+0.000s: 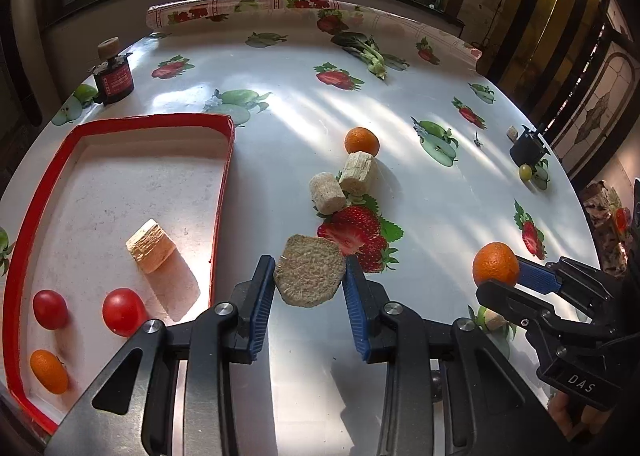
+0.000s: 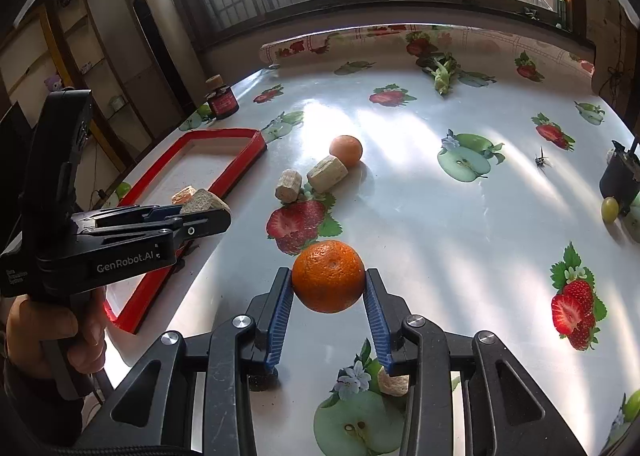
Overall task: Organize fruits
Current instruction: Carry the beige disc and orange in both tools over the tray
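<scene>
Left gripper [image 2: 204, 212] marked "GenRobot.AI", jaws closed on a sugarcane piece [image 1: 310, 276], right gripper [image 2: 328, 288] marked "DAS", jaws gripped a mandarin [image 2: 328, 276] at lower centre, red tray [image 1: 224, 192] at left.

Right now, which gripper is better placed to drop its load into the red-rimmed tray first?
Left. The left gripper, shut on the tan fibrous cane chunk, sits just beside the red-rimmed tray. The right gripper, shut on the round orange tangerine, is farther out over the fruit-print tablecloth.
</scene>
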The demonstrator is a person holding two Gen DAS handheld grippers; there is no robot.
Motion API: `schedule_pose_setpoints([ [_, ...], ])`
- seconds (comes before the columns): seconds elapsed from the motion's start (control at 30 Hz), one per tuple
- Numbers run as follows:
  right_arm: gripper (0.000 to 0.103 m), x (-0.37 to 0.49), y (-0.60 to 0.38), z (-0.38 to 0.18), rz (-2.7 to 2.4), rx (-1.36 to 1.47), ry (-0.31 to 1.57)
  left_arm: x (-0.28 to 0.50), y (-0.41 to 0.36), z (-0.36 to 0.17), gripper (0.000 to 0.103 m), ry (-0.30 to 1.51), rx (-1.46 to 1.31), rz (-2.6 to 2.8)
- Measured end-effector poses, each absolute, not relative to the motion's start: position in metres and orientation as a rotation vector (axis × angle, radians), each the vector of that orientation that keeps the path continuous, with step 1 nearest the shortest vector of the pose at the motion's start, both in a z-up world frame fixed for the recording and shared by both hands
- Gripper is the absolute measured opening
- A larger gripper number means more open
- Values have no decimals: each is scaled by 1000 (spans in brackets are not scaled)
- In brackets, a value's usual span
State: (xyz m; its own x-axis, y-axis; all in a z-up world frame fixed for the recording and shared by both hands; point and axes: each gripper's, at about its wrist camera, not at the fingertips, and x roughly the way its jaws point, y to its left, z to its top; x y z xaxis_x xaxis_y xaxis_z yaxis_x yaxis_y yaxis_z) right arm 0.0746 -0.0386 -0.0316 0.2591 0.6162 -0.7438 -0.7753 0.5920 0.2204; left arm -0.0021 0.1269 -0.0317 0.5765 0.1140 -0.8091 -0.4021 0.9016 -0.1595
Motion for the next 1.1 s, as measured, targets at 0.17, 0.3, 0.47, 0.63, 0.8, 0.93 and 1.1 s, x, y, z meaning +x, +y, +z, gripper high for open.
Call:
schedule_pose_setpoints([
  [0.17, 37, 69, -28, -28, 969, -217, 893, -12, 134, -28, 32, 901, -345, 330],
  [0.3, 37, 64, -18, -25, 988, -227, 884, -20, 142, -26, 32, 895, -347, 350],
  [0.47, 37, 57, -3, -20, 1016, -232, 870, -30, 152, -23, 32, 890, -350, 375],
  [0.63, 37, 50, 13, -16, 1043, -242, 859, -38, 162, -23, 32, 888, -358, 399],
  [0.8, 37, 45, 26, -14, 1066, -253, 855, -46, 171, -23, 32, 887, -367, 419],
  [0.93, 37, 40, 34, -13, 1081, -261, 853, -50, 179, -24, 32, 885, -374, 432],
  [1.1, 37, 39, 46, -11, 1099, -257, 857, -58, 192, -21, 32, 874, -383, 458],
])
